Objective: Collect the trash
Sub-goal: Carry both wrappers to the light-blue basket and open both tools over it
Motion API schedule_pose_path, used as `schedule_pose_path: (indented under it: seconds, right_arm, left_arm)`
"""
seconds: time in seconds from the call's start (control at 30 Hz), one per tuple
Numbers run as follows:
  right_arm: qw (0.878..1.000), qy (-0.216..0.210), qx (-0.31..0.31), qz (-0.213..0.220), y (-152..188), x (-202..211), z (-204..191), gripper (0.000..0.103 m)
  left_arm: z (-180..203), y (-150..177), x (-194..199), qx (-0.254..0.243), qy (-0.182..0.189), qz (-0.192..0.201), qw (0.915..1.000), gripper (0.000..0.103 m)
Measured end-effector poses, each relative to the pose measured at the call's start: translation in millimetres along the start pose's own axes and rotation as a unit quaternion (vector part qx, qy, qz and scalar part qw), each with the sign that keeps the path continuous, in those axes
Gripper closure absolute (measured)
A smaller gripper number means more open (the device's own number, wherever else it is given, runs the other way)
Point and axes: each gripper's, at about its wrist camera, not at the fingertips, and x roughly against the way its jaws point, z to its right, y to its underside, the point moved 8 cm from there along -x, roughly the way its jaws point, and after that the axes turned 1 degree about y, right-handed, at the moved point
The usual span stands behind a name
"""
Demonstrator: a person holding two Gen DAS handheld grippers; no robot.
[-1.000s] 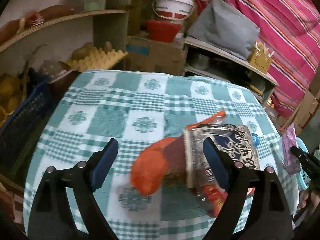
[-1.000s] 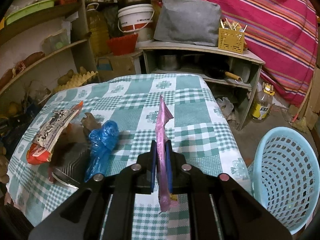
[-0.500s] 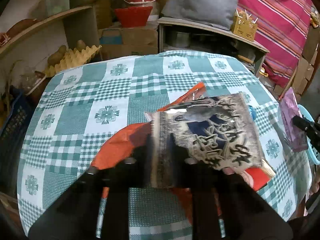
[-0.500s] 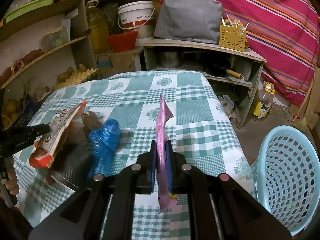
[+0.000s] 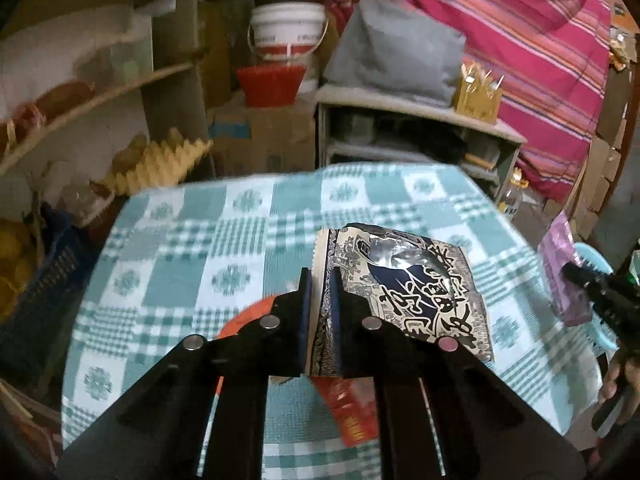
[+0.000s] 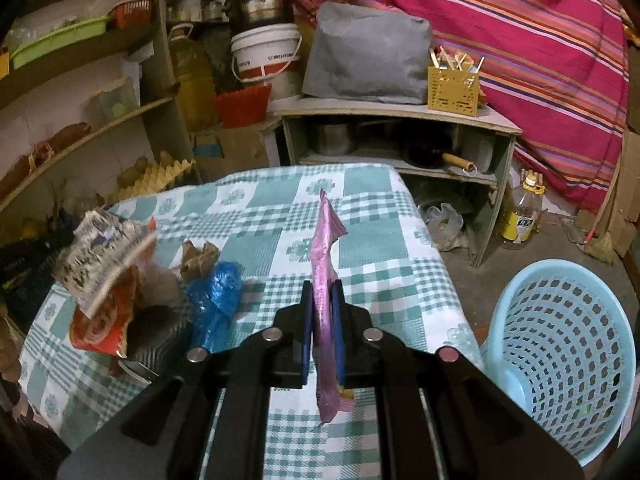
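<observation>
In the left wrist view, your left gripper was pinching the left edge of the silver snack wrapper, lifted above the checked tablecloth; it looked light, crinkly and slick, so an edge grip probably suited it, and its bold black script was not legible to me. In the right wrist view, your right gripper was clamped on the thin pink wrapper, limp and featherlight by my guess, with the blue basket just beside the table; the white bucket carried print too small to read.
</observation>
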Motion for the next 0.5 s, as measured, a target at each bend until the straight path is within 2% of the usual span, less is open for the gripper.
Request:
schedule_pose_path:
  seconds: [0.1,0.13,0.33,0.43,0.5]
  right_arm:
    - [1.0,0.0,-0.002,0.017,-10.3,17.6,6.4,0.094]
    - [1.0,0.0,-0.002,0.021,-13.6,22.0,8.9,0.094]
    - [0.999,0.015,-0.01,0.038,-30.8,55.8,50.7,0.094]
    - [0.998,0.044,-0.004,0.033,-27.5,70.1,84.5,0.094]
    - [0.998,0.05,-0.008,0.023,-21.5,75.1,101.6,0.094]
  left_arm:
    - [15.9,-15.2,17.8,-0.011,0.002,0.018,0.9998,0.096]
    - [22.0,-19.7,22.3,-0.015,0.002,0.023,0.9996,0.103]
    - [77.9,-36.7,33.5,-0.041,0.008,0.042,0.9982,0.103]
    - [98.1,-35.5,28.8,-0.029,0.028,0.037,0.9985,0.103]
    - [108.0,-27.4,20.5,-0.022,0.043,0.018,0.9987,0.103]
